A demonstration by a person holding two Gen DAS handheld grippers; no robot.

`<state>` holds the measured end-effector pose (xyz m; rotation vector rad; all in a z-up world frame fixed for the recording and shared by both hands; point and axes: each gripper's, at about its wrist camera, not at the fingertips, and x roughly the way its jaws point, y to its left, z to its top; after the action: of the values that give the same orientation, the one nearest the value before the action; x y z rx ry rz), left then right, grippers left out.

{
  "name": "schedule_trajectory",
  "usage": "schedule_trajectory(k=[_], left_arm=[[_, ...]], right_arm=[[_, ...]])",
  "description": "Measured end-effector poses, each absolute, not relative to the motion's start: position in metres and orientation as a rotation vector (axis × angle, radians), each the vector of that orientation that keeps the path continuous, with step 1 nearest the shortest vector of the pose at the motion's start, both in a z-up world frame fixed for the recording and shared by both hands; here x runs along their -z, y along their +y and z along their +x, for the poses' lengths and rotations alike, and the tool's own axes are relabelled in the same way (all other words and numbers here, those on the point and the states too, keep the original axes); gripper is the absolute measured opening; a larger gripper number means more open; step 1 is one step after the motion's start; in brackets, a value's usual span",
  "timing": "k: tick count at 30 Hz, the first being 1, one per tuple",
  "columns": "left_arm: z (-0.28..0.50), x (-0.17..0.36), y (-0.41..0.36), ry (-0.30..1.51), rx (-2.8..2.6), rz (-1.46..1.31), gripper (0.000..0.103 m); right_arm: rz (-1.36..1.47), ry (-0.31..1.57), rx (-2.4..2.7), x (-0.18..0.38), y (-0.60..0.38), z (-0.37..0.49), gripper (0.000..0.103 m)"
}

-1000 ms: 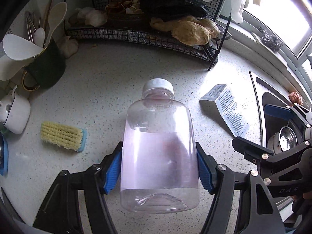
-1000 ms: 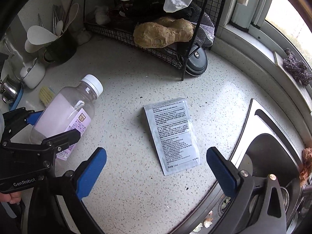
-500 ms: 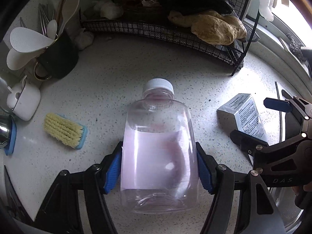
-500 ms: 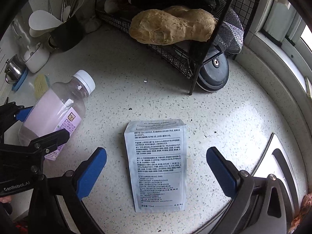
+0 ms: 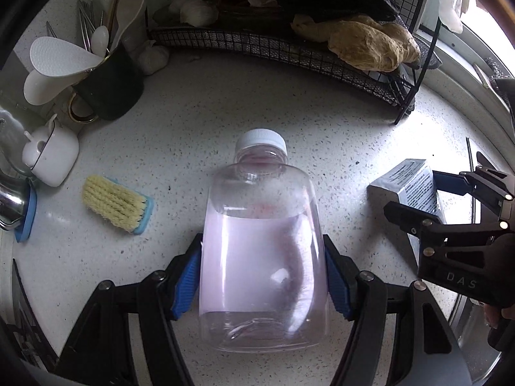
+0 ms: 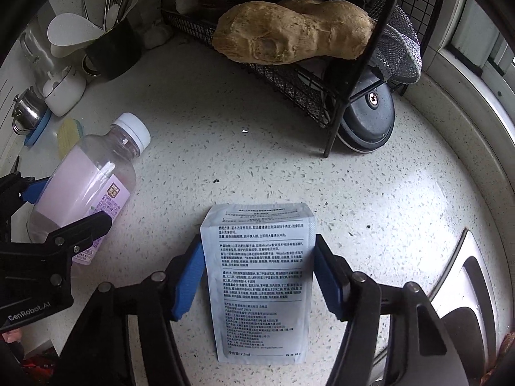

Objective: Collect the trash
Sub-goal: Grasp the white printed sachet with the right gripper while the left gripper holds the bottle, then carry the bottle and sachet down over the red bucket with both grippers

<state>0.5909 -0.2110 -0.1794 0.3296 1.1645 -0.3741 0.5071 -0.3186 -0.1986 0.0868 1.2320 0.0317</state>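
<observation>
My left gripper [image 5: 262, 276] is shut on a clear plastic bottle [image 5: 262, 244] with a white cap and a pink label, held over the speckled counter. The bottle also shows at the left of the right wrist view [image 6: 87, 180]. My right gripper [image 6: 259, 273] has its blue pads [image 6: 190, 276] closed in on both side edges of a flat grey printed sachet [image 6: 259, 276] lying on the counter. The sachet also shows in the left wrist view [image 5: 408, 186] between the right gripper's fingers.
A black wire rack [image 6: 289, 74] with brown lumps stands at the back. A dark utensil cup [image 5: 109, 83], a white jar [image 5: 51, 157] and a yellow scrub brush [image 5: 116, 206] sit on the left. The steel sink [image 6: 466, 292] lies to the right.
My right gripper moved forward over the sachet and closed from wide open onto its sides. The left gripper kept hold of the bottle and shifted slightly.
</observation>
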Motion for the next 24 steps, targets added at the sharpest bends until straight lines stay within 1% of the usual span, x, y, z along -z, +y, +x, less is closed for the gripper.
schedule_trajectory(k=[12, 24], left_arm=[[0.516, 0.148, -0.154, 1.130, 0.386, 0.247, 0.066], [0.427, 0.128, -0.088, 1.102, 0.348, 0.227, 0.066]], right_arm=[[0.070, 1.197, -0.078, 0.161, -0.267, 0.456, 0.061], [0.051, 1.146, -0.118, 0.130, -0.197, 0.375, 0.061]])
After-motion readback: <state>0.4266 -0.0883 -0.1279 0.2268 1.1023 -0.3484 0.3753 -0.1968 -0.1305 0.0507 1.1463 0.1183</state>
